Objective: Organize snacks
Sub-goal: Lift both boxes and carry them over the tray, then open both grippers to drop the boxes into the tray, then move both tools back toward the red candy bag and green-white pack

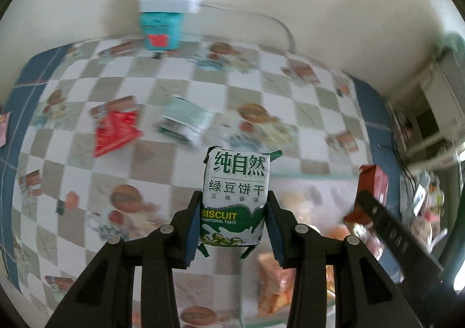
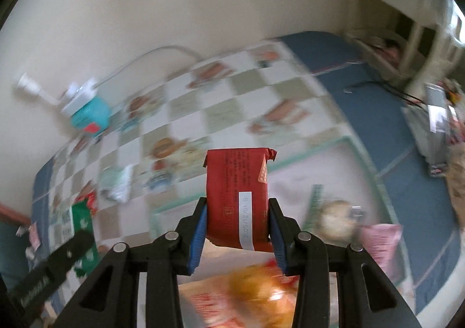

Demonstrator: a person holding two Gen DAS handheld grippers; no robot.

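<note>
Left gripper (image 1: 234, 209): blue pads pinch a green-and-white mung-bean biscuit packet (image 1: 236, 191) at its lower half, packet upright and lifted clear of the counter (image 1: 203, 89). Right gripper (image 2: 237, 217): pressed onto a red snack packet (image 2: 237, 197), date strip facing the camera, also held aloft. Both items are in transit, neither yet set down.

Directly below and ahead of both grippers lies a shallow tray with a pale green rim (image 2: 345, 140). It already holds several snacks: an orange-yellow bag (image 2: 255, 299) nearest, a round pale item (image 2: 337, 219) and a pink packet (image 2: 380, 240) further in. Judgement: the tray is the collection point, and sorting is partly done.

Further out on the checked counter, work remains: a red pouch (image 1: 116, 130) and a green-white packet (image 1: 186, 121) lie loose, apart from one another. Small items at the left edge are too blurred to identify.

At the far wall stands a teal box (image 1: 161, 30) beneath a white device, apparently not part of the task.
</note>
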